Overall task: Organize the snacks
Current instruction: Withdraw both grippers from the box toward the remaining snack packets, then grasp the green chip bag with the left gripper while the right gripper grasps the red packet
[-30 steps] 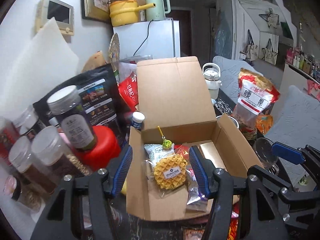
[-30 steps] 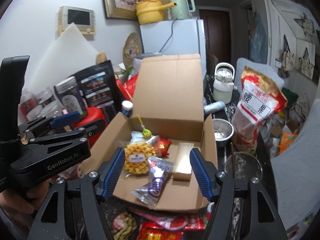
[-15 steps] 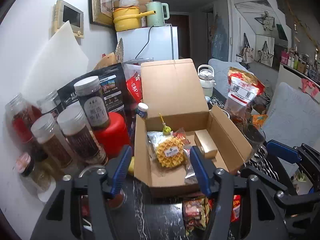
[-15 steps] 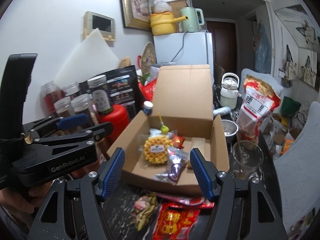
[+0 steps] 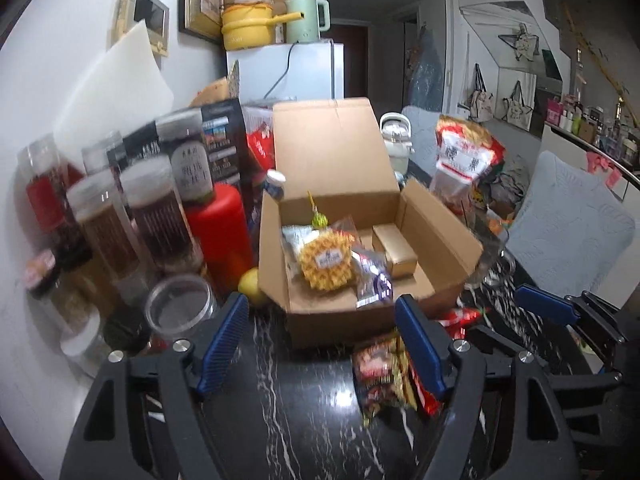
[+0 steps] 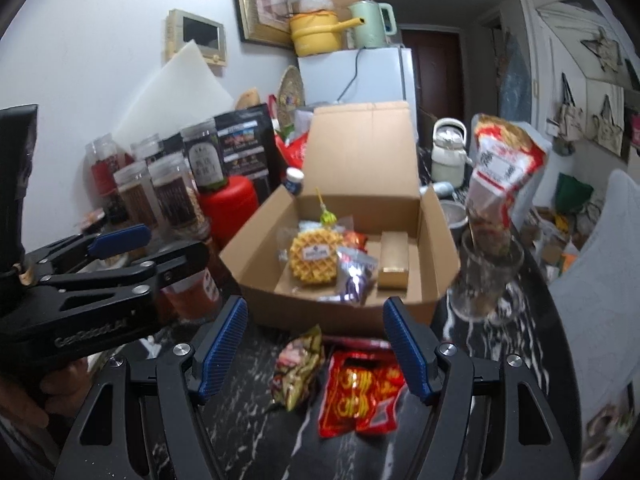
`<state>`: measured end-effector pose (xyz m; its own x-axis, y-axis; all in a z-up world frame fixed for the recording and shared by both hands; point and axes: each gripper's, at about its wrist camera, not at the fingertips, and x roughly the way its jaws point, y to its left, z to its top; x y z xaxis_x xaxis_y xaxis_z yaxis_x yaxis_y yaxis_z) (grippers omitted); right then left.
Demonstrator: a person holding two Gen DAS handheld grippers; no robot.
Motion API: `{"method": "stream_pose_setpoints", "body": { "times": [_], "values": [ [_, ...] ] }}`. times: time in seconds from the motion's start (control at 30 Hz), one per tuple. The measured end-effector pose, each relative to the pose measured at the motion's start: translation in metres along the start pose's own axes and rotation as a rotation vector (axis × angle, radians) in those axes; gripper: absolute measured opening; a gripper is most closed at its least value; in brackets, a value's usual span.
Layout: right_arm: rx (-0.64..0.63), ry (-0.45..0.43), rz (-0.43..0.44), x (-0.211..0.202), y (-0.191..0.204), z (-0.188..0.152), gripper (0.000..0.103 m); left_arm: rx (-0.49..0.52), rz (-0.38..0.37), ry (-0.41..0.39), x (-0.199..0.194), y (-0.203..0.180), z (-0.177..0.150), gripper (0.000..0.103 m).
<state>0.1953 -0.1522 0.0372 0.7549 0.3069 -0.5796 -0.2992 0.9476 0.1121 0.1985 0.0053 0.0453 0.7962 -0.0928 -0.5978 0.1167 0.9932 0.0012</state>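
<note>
Hovering wide and empty, the right gripper frames a red snack packet and green packet on the dark worktop; only this view shows "GenRobot.AI" on the left gripper, jaws just opening, empty; beyond, the cardboard box holds a waffle.

Matt brown cardboard box; glossy black marble-look tabletop; shiny red foil snack packet; ribbed blue fingers

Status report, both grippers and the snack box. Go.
Left gripper open, empty, jaws just widened. Right gripper open, empty. Cardboard box open, waffle inside. Red snack packet and green packet loose on table, nothing blocking them.
</note>
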Motion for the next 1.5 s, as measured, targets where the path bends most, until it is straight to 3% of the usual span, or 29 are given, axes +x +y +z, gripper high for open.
{"method": "stream_pose_setpoints", "body": {
  "times": [0.37,0.93,1.2,1.5],
  "values": [
    [0.084,0.115,-0.035,0.011,-0.008,-0.054,0.071,-0.068,-0.09,0.089,0.02,0.008,-0.052,0.075],
    [0.157,0.201,-0.057,0.022,-0.04,-0.095,0.071,-0.041,-0.176,0.196,0.057,-0.025,-0.076,0.075],
    [0.177,0.225,-0.104,0.033,-0.057,-0.101,0.076,-0.005,-0.15,0.241,0.094,-0.041,-0.078,0.075],
    [0.201,0.267,-0.081,0.053,-0.067,-0.104,0.076,0.042,-0.073,0.288,0.133,-0.046,-0.078,0.075]
  ]
}}
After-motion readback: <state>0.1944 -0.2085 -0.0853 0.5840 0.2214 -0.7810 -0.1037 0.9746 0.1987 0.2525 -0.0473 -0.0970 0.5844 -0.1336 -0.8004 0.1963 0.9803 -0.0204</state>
